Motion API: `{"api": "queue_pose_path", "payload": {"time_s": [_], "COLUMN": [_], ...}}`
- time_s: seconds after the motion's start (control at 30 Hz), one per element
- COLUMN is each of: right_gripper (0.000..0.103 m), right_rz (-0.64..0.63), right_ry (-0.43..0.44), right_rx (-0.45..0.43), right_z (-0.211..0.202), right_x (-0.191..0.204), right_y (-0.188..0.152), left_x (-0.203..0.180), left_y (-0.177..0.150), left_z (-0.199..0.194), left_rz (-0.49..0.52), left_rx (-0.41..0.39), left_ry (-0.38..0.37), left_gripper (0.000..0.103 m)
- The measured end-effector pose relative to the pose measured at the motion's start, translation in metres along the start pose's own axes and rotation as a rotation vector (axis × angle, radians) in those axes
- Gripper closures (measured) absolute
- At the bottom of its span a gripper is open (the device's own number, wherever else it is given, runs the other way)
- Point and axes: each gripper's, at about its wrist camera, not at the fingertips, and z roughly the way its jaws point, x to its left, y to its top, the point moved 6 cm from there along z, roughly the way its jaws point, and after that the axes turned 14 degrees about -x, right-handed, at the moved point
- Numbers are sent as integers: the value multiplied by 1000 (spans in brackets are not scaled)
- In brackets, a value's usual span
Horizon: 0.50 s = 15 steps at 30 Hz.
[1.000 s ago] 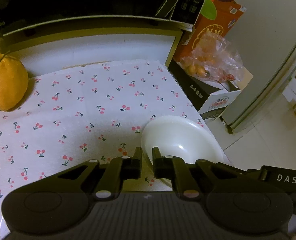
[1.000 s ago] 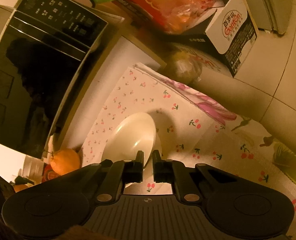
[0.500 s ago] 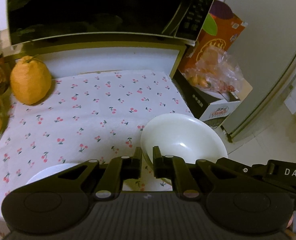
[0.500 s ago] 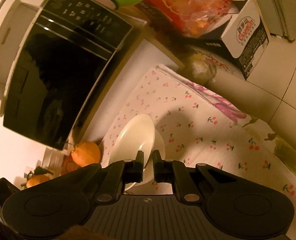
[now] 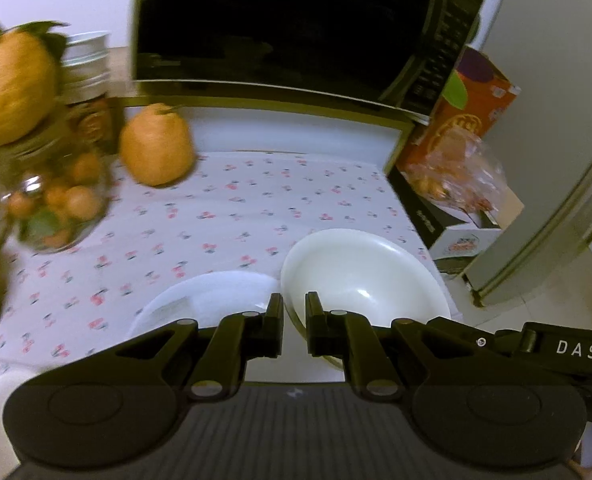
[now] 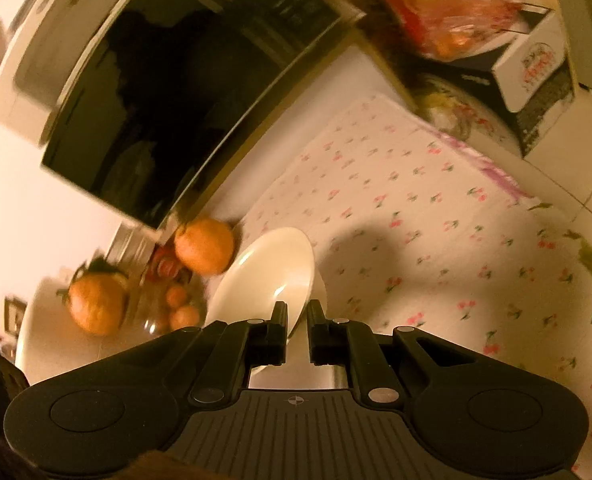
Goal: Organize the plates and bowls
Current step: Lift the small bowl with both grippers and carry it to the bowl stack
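Left claw: the left gripper was squeezed tight on the near rim of the white bowl — the rim sat right between its two fingers.
Right claw: the right gripper was squeezed tight too, pinching the same bowl's rim, seen edge-on and tipped in its view.
Where the bowl was: held in the air by both claws, over the near right part of the cherry cloth, not resting on it as far as could be told.
Just beside it: a flat white plate lay on the cloth to the left of the bowl, close to it, maybe under its edge.
Further out: a big orange fruit sat near the back, a glass jar of small oranges stood at the left, and the black microwave was behind them all.
Step in hand: it looked like carrying the bowl over to the plate, so the dishes sit together.
How to do it well: both claws should move as one — same speed, same height — so the bowl stays level and the rim does not twist or slip.
Watch out: keep low and slow near the jar and the fruit, and let go only when the bowl sits flat.
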Motion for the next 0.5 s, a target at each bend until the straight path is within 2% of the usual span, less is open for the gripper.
{"api": "queue_pose_path", "payload": {"time_s": [0.5], "right_gripper": [92], "right_rz": [-119], "right_ry": [85], "right_rx": [109], "right_z": [4], "right_x": [54], "right_y": [-53], "left_x": [63], "left_y": [-15], "left_z": [-50], "left_rz": [-75], "left_rx": [-37], "left_ry": [71], "left_gripper": [93]}}
